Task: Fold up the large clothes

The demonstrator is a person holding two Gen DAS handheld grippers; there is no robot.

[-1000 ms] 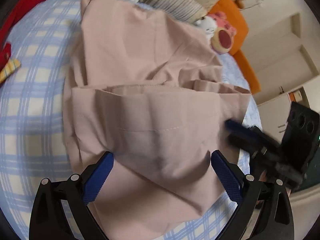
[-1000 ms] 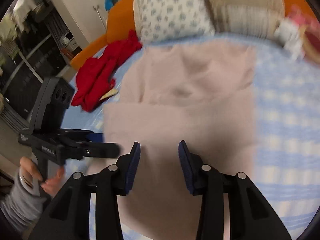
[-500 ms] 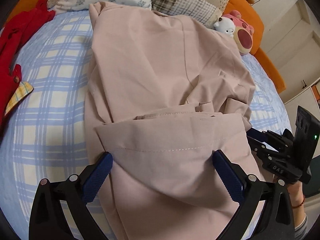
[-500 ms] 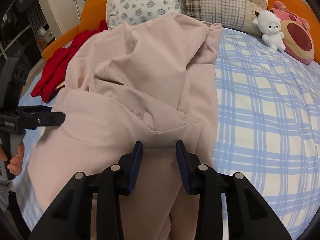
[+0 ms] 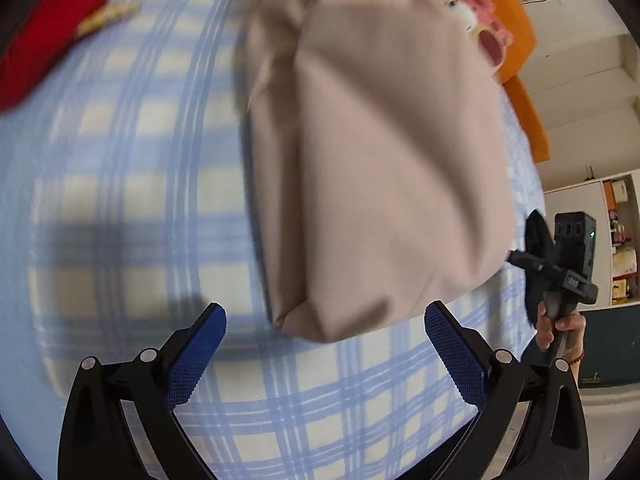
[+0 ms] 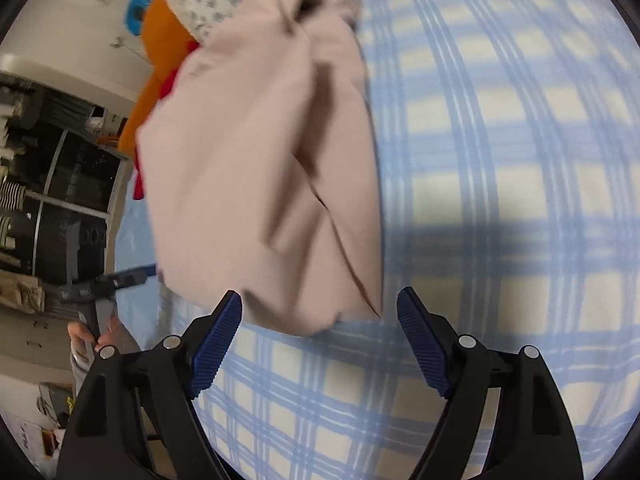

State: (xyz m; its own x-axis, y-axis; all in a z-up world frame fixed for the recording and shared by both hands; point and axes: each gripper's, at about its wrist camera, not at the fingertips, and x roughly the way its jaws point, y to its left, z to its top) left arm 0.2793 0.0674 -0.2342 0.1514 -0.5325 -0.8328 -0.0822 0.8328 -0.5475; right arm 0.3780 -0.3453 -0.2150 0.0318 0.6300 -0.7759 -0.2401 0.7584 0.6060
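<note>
Left gripper with blue ribbed pads: jaws spread wide, empty, clear of the cloth. Right gripper: likewise spread wide, grasping nothing. Folded pale pink garment lies just ahead on the blue-and-cream checked bedsheet. No legible writing.

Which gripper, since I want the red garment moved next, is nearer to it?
Left. The left gripper is on the same side of the pink garment as the red garment; the right gripper is on the opposite side, with the pink garment between.
</note>
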